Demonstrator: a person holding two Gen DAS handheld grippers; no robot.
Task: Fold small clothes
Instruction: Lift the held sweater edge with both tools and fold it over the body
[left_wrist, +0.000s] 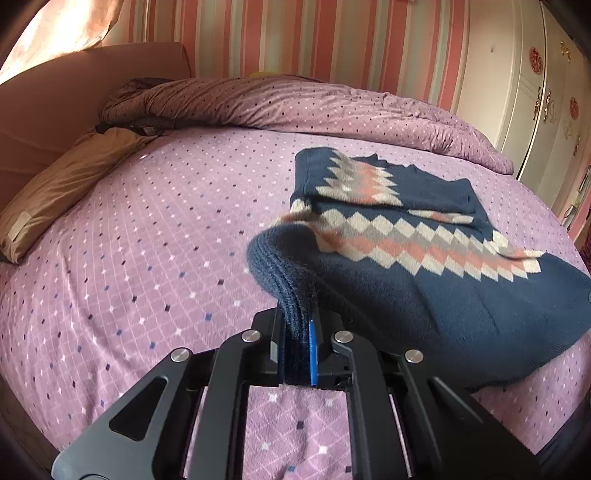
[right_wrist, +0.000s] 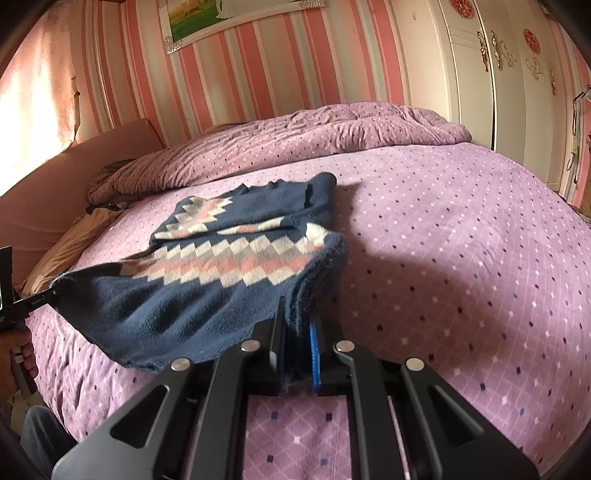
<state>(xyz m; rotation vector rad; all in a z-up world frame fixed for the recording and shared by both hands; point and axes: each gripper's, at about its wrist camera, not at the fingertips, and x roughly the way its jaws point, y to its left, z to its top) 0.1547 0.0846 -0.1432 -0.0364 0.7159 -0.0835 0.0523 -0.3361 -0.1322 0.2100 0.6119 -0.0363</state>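
Note:
A navy knit sweater (left_wrist: 424, 291) with a white, grey and pink diamond band lies on the purple bed, its sleeves folded over the chest. My left gripper (left_wrist: 298, 332) is shut on the sweater's bottom left corner and holds it above the bed. My right gripper (right_wrist: 299, 332) is shut on the sweater (right_wrist: 192, 295) at its bottom right corner, also raised. The hem hangs stretched between the two grippers. The left gripper's fingertip (right_wrist: 51, 293) shows at the left edge of the right wrist view, holding the far corner.
The purple diamond-patterned bedsheet (left_wrist: 147, 258) spreads around the sweater. A rolled purple duvet (left_wrist: 295, 103) lies along the far side. A tan pillow (left_wrist: 62, 192) sits at the left by the brown headboard. A white wardrobe (right_wrist: 480, 74) stands at the right.

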